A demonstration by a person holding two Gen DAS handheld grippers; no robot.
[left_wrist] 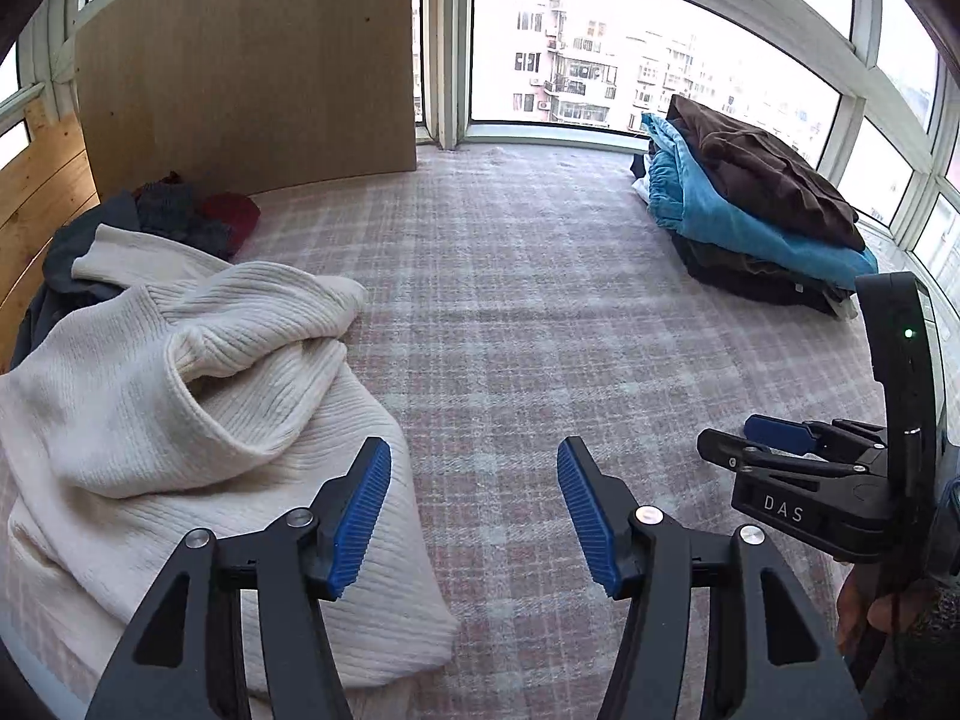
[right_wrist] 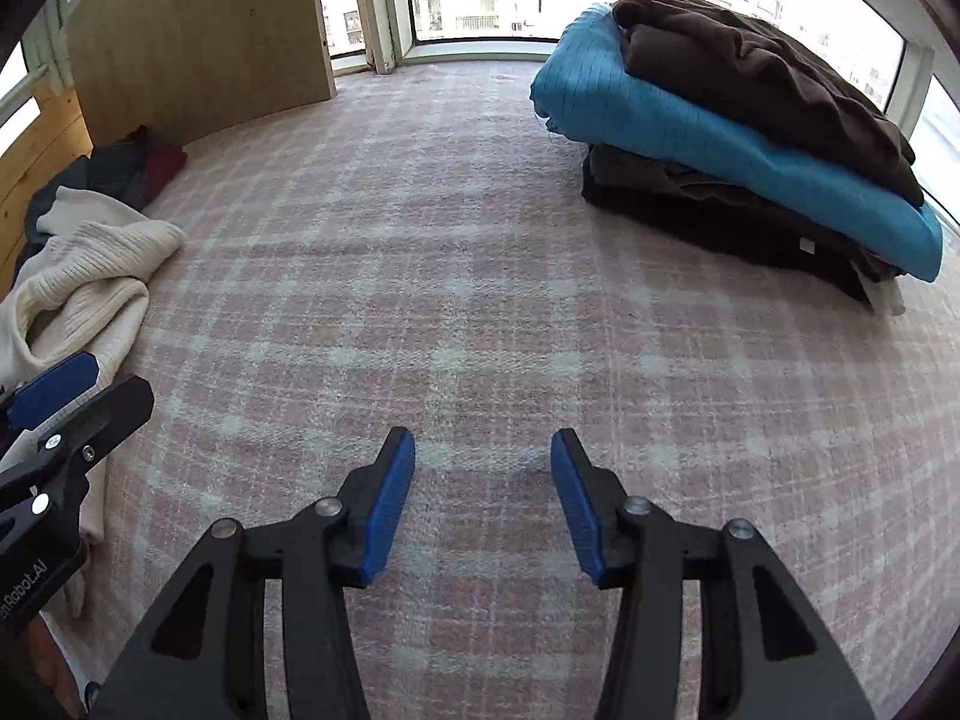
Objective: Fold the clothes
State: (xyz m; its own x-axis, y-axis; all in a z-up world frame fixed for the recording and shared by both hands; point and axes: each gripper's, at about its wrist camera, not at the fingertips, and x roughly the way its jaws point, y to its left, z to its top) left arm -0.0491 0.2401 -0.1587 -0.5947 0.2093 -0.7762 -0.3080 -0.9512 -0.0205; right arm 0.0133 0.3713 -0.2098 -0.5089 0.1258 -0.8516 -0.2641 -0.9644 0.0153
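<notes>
Cream ribbed sweater point(left_wrist: 198, 396) lies left of your left gripper point(left_wrist: 474, 516), the nearer one; your right gripper point(right_wrist: 483, 498) is likewise parted and empty.

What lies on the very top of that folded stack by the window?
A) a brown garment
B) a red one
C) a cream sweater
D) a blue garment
A: the brown garment lies on top of the blue one; the cream sweater lies unfolded apart.
</notes>
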